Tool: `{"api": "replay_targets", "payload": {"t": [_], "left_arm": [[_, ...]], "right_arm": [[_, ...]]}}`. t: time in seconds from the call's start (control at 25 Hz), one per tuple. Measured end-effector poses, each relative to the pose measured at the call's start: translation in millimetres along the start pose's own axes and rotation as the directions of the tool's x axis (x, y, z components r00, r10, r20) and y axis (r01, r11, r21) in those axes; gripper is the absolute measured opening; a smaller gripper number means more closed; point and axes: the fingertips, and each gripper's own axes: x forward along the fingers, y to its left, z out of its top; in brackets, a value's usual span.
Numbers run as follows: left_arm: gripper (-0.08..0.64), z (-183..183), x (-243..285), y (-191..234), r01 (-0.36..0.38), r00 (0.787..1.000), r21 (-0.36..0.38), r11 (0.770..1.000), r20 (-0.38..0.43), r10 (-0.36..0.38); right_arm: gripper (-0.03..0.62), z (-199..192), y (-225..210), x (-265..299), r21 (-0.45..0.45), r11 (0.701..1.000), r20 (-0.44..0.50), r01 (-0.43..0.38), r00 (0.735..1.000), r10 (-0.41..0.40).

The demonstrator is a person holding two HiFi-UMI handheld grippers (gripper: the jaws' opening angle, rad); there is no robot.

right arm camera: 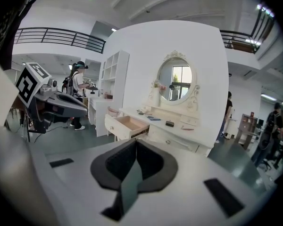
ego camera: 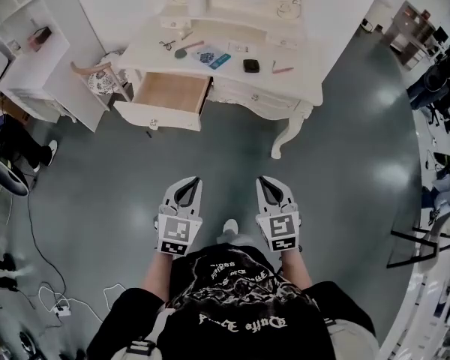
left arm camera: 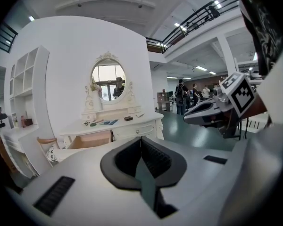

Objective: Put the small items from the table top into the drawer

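Well short of white ornate dressing table [ego camera: 307, 57], left gripper [ego camera: 186, 190], right gripper [ego camera: 274, 190] both pressed together, empty; arriving unopened risked shoving small black box [ego camera: 251, 65] off edge.

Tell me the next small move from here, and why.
Probably step closer to the dressing table. The left claw and right claw are both shut and empty, well short of it over the floor. The drawer already stands open, and the small items, like the black box, lie on the top.
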Motion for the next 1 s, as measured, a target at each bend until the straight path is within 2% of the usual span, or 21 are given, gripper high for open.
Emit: {"api": "replay_targets", "payload": {"t": [0.24,0.52,1.0], "left_arm": [[0.015,15,40,-7,-0.025,1.000,-0.049,0.999,0.008,0.025],[0.015,25,79,-18,-0.020,1.000,-0.045,0.999,0.000,0.020],[0.015,28,102,-16,-0.050,0.999,-0.074,0.996,-0.022,0.048]], "right_arm": [[0.012,-2,-37,23,-0.018,0.999,-0.010,-0.039,0.999,0.039],[0.012,-2,-70,42,0.003,0.998,0.009,-0.063,0.998,0.063],[0.012,-7,-86,57,0.017,0.997,-0.008,-0.077,0.997,0.077]]}}
